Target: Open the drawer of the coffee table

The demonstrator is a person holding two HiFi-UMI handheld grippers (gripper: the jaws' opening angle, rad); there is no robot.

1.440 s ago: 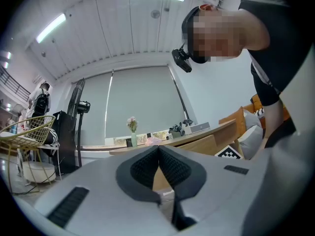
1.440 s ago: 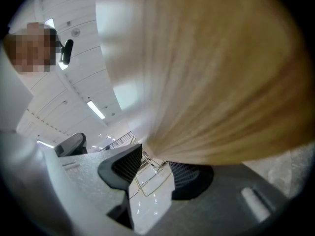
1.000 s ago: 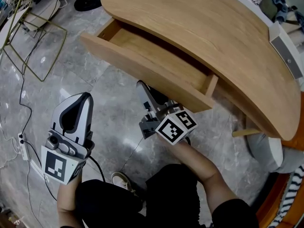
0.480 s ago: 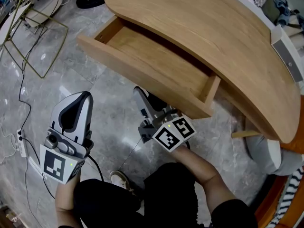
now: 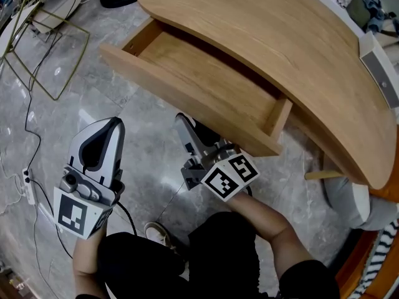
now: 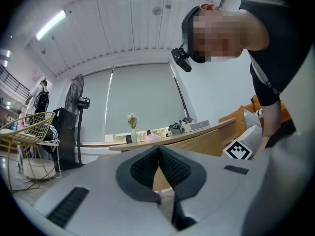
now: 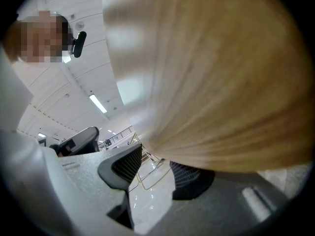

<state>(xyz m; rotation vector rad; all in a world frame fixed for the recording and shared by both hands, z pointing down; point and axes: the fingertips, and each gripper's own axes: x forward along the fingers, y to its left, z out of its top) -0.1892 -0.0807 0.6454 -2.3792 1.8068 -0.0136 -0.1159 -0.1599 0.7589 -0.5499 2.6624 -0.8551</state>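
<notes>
The wooden coffee table (image 5: 280, 36) has its drawer (image 5: 199, 73) pulled out, and the inside is bare. My right gripper (image 5: 182, 120) sits low in front of the drawer front (image 5: 174, 95), tips just under its lower edge. In the right gripper view that drawer front (image 7: 221, 73) fills the upper right, close above the right gripper (image 7: 155, 161). Its jaws stand apart and only floor shows between them. My left gripper (image 5: 111, 124) hangs over the floor at the lower left, away from the table. In its own view the left gripper (image 6: 158, 154) has its pads meeting, with nothing held.
A gold wire frame (image 5: 47, 48) stands on the marble floor at the upper left. Cables and a power strip (image 5: 28, 189) lie at the left edge. A grey cushion (image 5: 349, 198) sits under the table's right end. A white box (image 5: 380, 67) lies on the tabletop.
The drawer has come out a little further toward me, and the right gripper has drawn back slightly with it. The left gripper has stayed where it was.
</notes>
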